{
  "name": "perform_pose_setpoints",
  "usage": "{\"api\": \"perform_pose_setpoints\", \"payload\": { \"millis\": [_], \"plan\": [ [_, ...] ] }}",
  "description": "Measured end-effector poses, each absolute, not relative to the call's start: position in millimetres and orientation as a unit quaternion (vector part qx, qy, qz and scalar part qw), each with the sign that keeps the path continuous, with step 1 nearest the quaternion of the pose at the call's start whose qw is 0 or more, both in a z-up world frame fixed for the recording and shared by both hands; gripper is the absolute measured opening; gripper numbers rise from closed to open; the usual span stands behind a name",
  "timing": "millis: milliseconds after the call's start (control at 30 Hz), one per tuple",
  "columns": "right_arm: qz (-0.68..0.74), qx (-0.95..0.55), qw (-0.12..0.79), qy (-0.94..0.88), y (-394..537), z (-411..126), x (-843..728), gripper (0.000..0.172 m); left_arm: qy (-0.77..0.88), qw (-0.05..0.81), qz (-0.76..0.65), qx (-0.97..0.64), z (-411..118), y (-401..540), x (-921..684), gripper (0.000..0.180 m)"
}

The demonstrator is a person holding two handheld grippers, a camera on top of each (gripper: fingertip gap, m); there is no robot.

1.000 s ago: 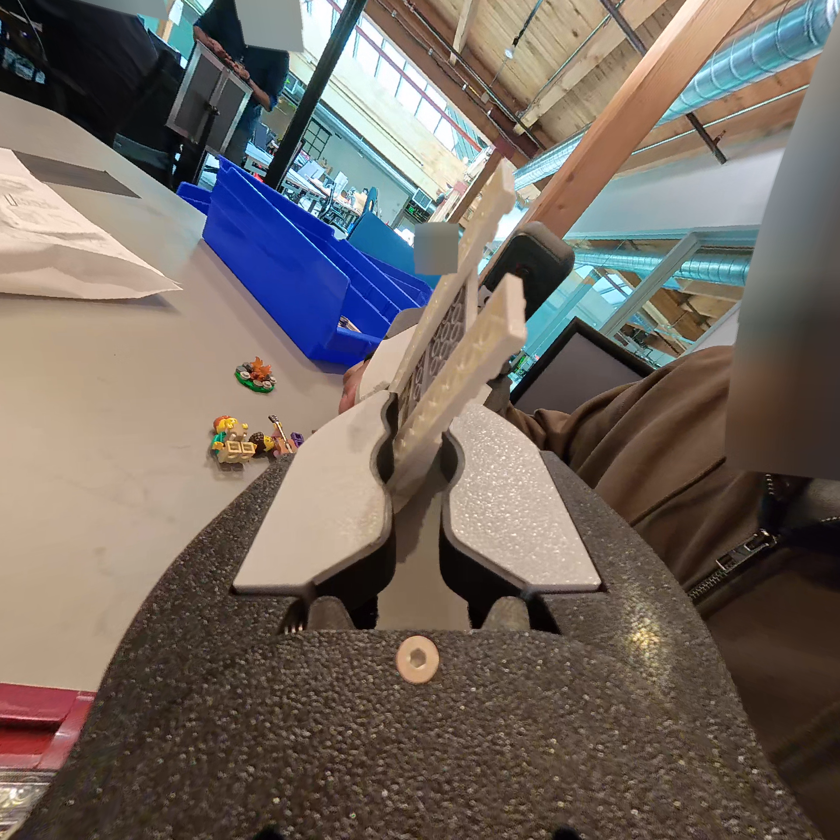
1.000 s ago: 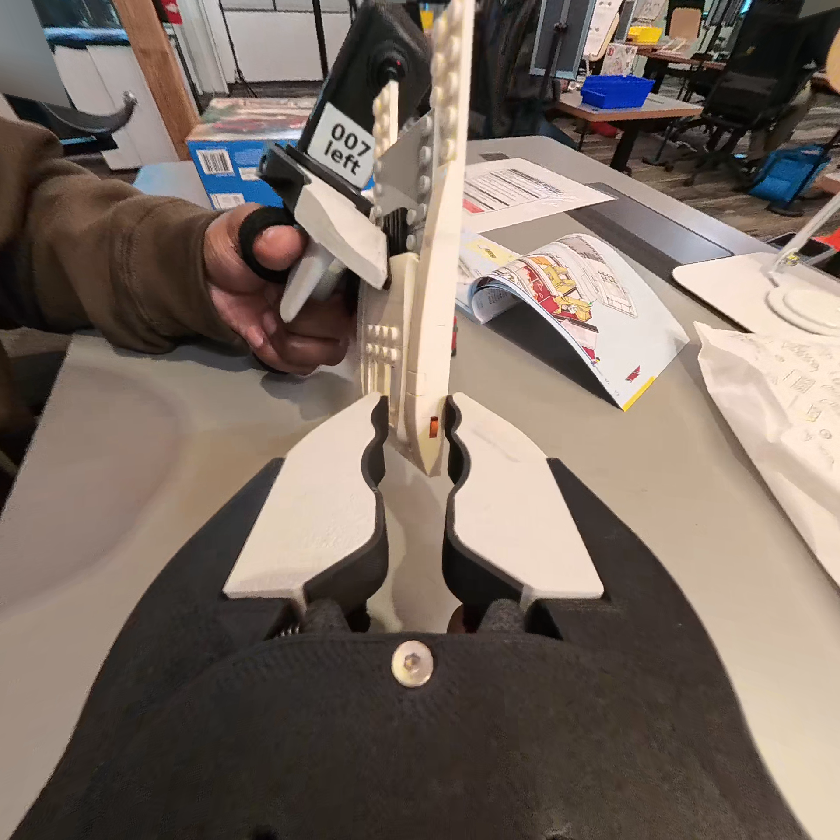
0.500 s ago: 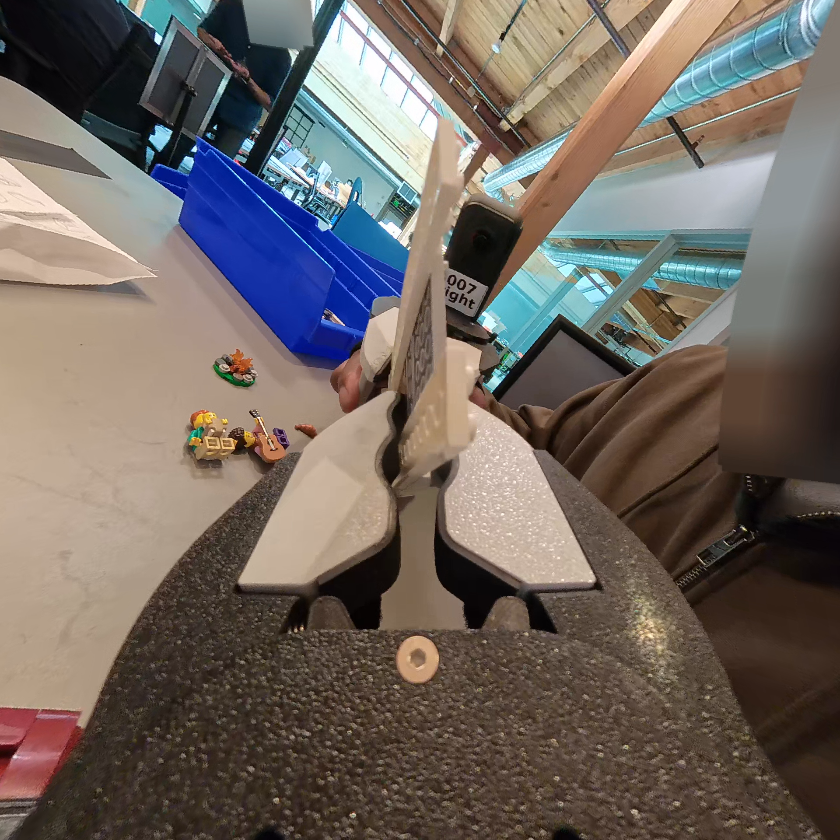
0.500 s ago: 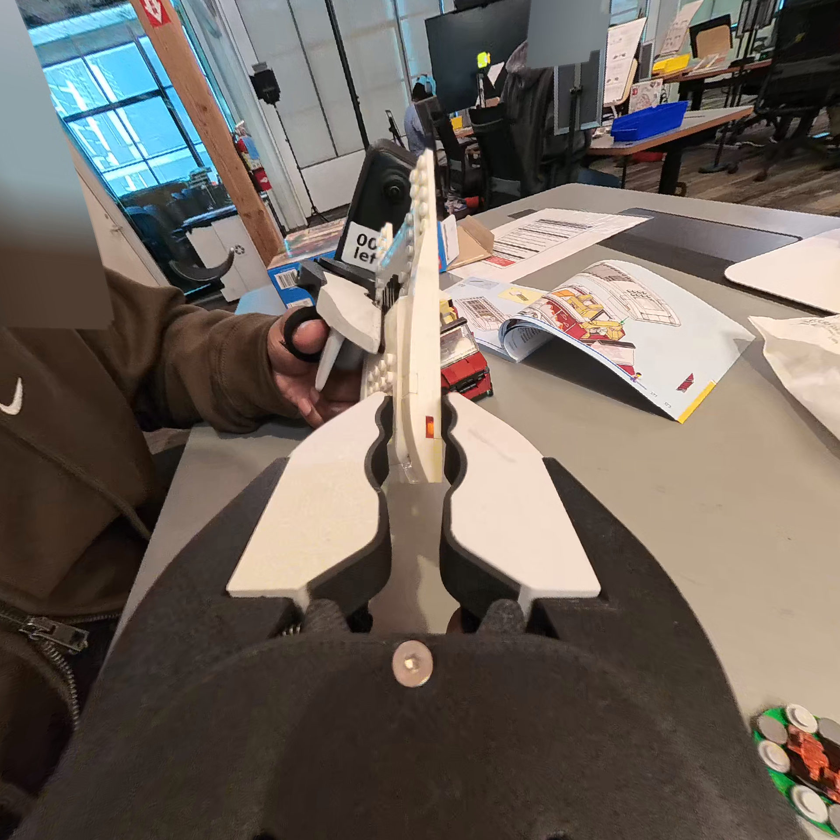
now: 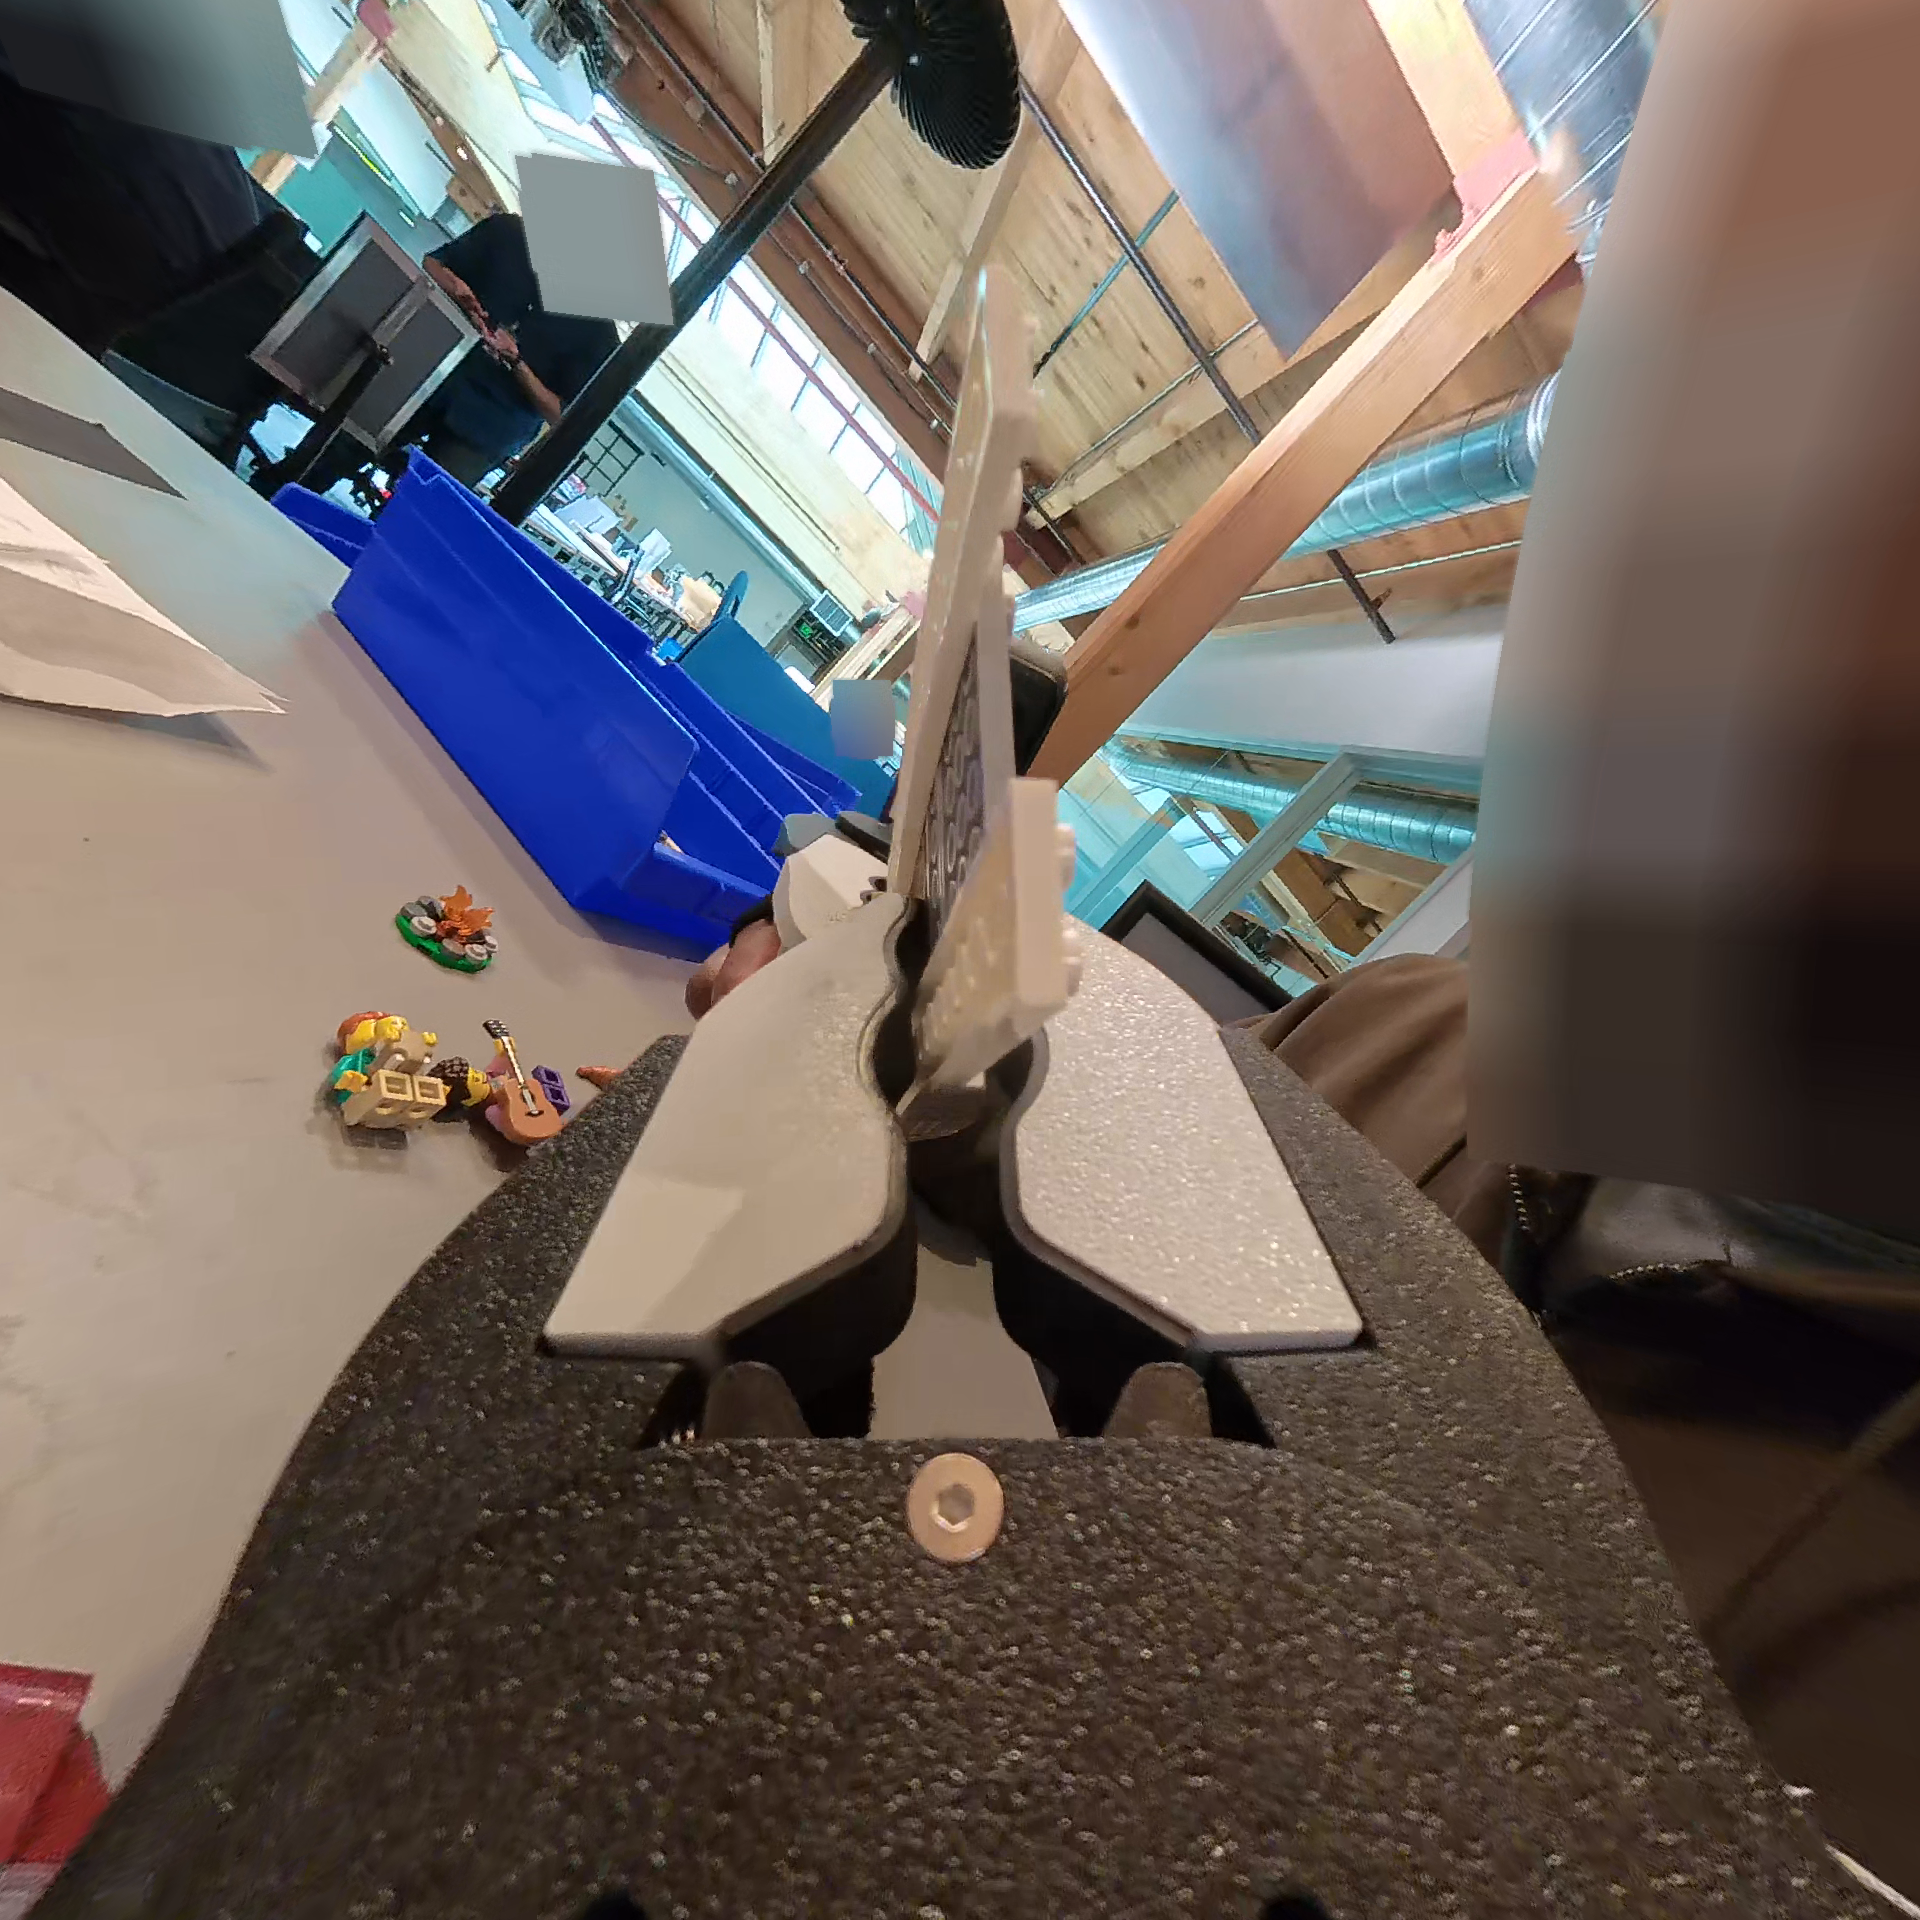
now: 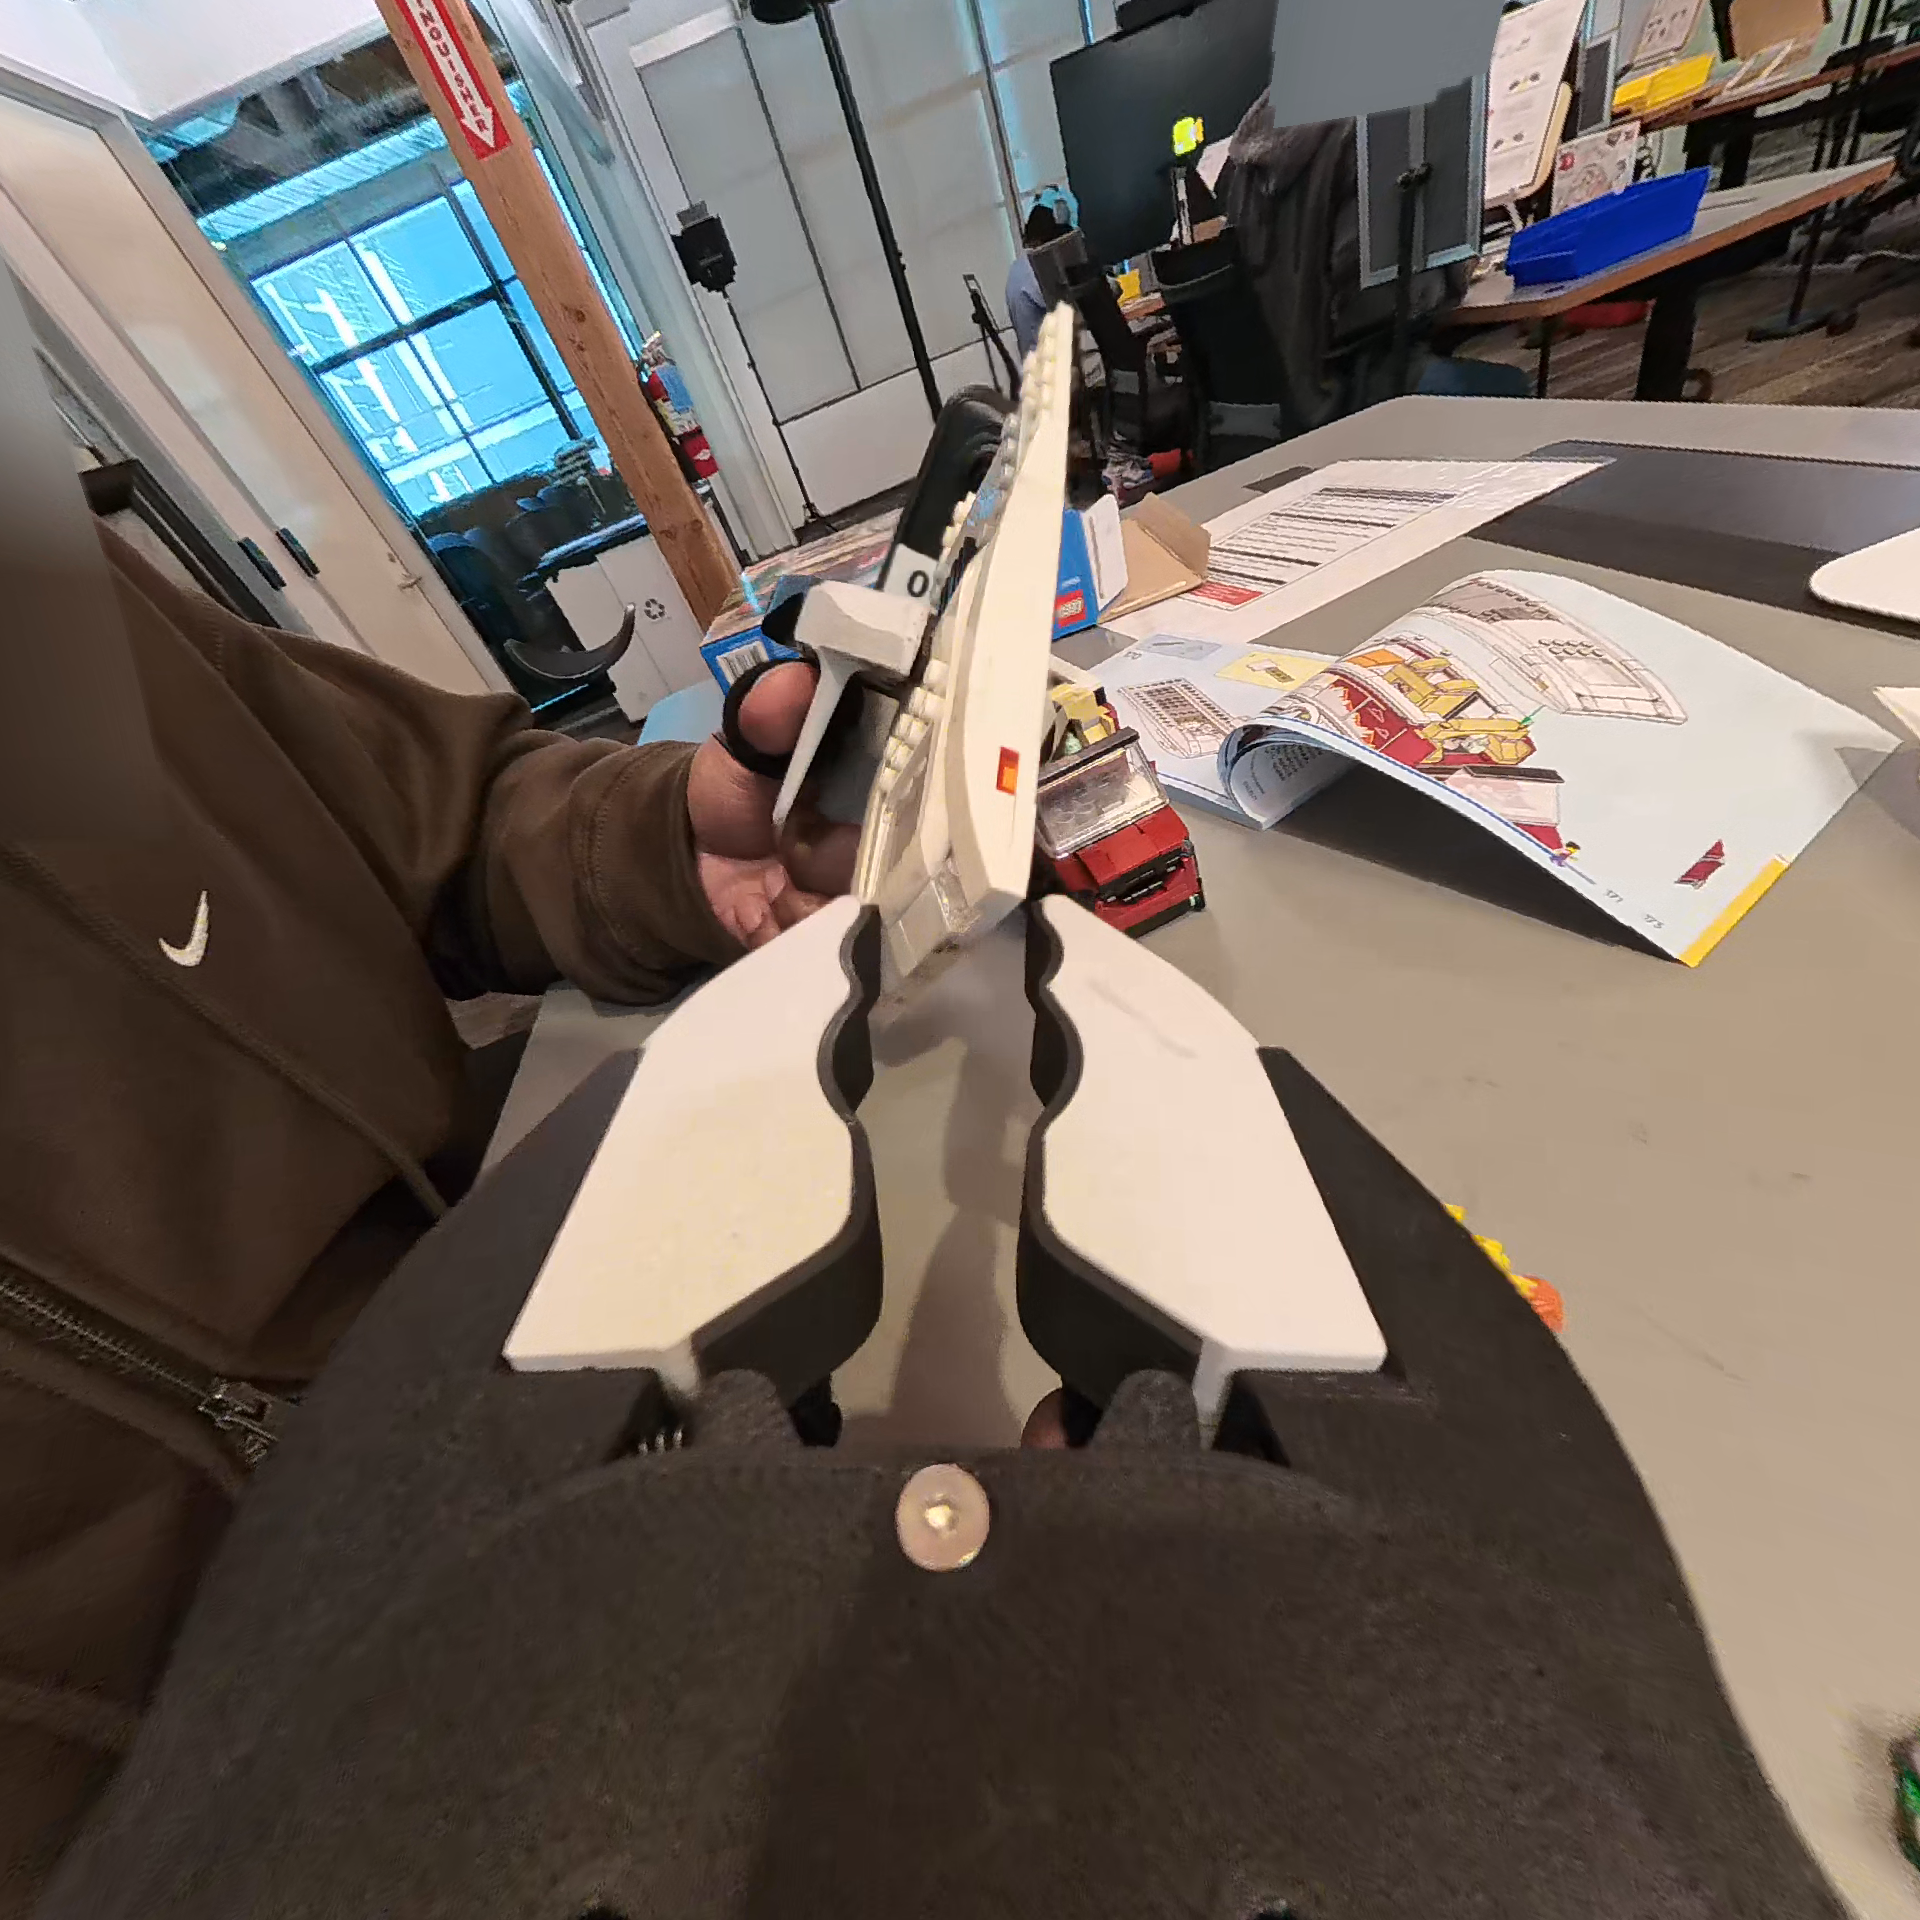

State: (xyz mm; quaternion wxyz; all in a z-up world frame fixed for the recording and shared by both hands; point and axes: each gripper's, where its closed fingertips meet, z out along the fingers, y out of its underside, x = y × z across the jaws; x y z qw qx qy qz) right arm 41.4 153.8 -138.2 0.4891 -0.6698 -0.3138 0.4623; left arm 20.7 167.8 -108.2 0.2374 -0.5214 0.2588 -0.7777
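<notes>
White brick plates make up a long, flat toy assembly (image 6: 977, 727), held upright in the air above the grey counter (image 6: 1507, 1091) between the two hand-held grippers. The left gripper (image 5: 961, 997) has its jaws drawn narrow on one end of the assembly, both pads pressed on the studded white plate (image 5: 992, 935). The right gripper (image 6: 945, 925) sits at the opposite end; the tip of the assembly lies between its jaws, close against the left pad, with a visible gap on the right side, so the jaws stand partly open and do not clamp it. A small orange tile (image 6: 1008, 774) marks the assembly's smooth face.

Behind the assembly a hand (image 6: 758, 831) in a brown sleeve (image 6: 364, 831) works the left gripper's trigger. A red toy vehicle (image 6: 1117, 831) stands on the counter just past the right jaws, near an open instruction booklet (image 6: 1455, 727). On the left side lie small toy figures (image 5: 436, 1081), a toy campfire (image 5: 449, 928) and a blue bin (image 5: 540, 717).
</notes>
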Motion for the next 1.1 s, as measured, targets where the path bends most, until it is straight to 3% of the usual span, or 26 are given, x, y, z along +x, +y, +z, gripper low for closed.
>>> {"api": "perform_pose_setpoints", "payload": {
  "millis": [367,867,1100],
  "plan": [
    [0.493,-0.637,0.506,-0.308,148,-125,41,0.017,0.248,0.249,-0.794,-0.496,-97,169,14,0.01],
    [0.495,-0.633,0.509,-0.308,146,-126,36,0.016,0.278,0.256,-0.784,-0.492,-96,158,20,0.018],
    [0.417,-0.65,0.545,-0.326,154,-131,38,0.022,0.324,0.326,-0.731,-0.505,-97,158,20,0.01]
  ]
}}
